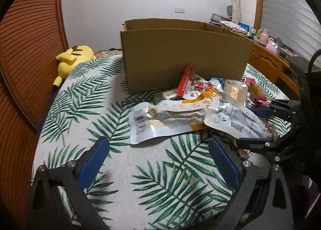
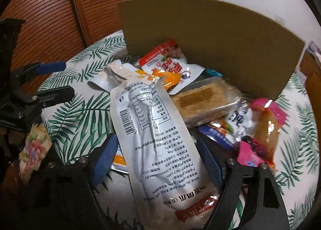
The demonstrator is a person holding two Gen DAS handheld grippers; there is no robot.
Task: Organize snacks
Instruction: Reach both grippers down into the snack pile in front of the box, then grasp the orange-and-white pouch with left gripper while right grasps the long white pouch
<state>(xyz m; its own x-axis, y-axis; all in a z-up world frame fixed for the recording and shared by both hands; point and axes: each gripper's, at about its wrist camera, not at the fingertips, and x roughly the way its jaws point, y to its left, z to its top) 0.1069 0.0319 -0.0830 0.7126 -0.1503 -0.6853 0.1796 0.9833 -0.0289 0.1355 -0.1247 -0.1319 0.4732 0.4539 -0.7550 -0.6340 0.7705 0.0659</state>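
A pile of snack packets lies on the leaf-print bedspread (image 1: 84,97) in front of an open cardboard box (image 1: 184,53). My right gripper (image 2: 156,141) points down over a long white pouch (image 2: 152,125) with black print. The pouch lies flat between the blue pads (image 2: 104,161), which stand at its edges without visibly squeezing it. Around it lie a red-and-white packet (image 2: 170,61), a clear-wrapped cake (image 2: 206,97) and a pink-wrapped sausage (image 2: 266,125). My left gripper (image 1: 159,161) hangs open over bare bedspread, short of a white-and-orange packet (image 1: 168,117). From the left wrist view the right gripper (image 1: 247,125) shows at the right.
A yellow plush toy (image 1: 74,55) lies at the bed's far left by louvred wooden doors (image 1: 26,49). A wooden dresser (image 1: 266,59) with clutter stands beyond the box on the right. A floral cloth (image 2: 34,145) shows at the left of the right wrist view.
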